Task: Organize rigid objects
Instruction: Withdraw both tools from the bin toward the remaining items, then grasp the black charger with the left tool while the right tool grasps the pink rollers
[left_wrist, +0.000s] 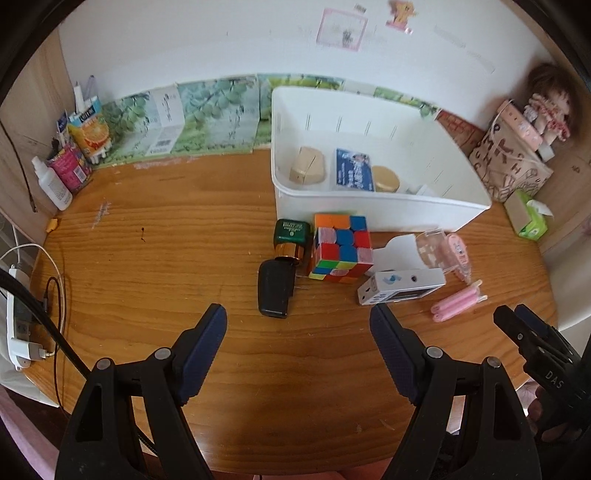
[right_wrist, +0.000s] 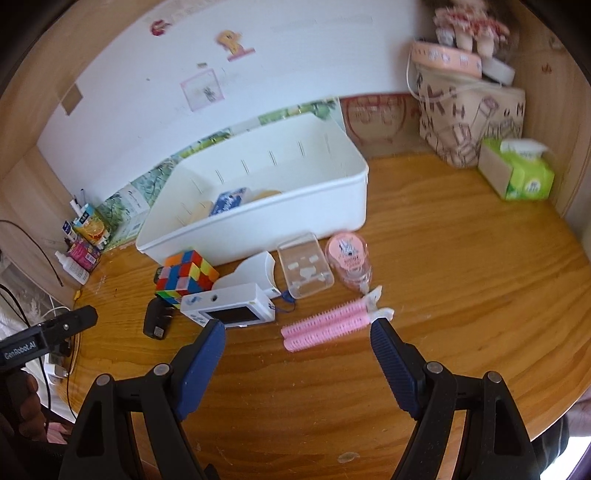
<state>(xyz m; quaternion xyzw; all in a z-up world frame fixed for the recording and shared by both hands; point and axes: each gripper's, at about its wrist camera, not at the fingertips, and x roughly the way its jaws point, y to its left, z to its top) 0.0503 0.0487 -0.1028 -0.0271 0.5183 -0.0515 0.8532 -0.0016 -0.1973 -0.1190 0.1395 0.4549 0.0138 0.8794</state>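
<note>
Both claws are hovering spread and empty over the round wooden worktop (right_wrist: 443, 295). Behind the clutter, the white plastic bin (right_wrist: 280, 218) is waiting. I judge the right claw (right_wrist: 297, 334) should be straddling the pink ridged hair roller (right_wrist: 325, 325) across its width, while the left claw (left_wrist: 298, 325) is idling.

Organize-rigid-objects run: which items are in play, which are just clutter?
In play: white bin, Rubik's cube, green bottle, black charger, white device, pink rollers, clear lid.

Clutter: tissue box, juice cartons, doll, power strip.
</note>
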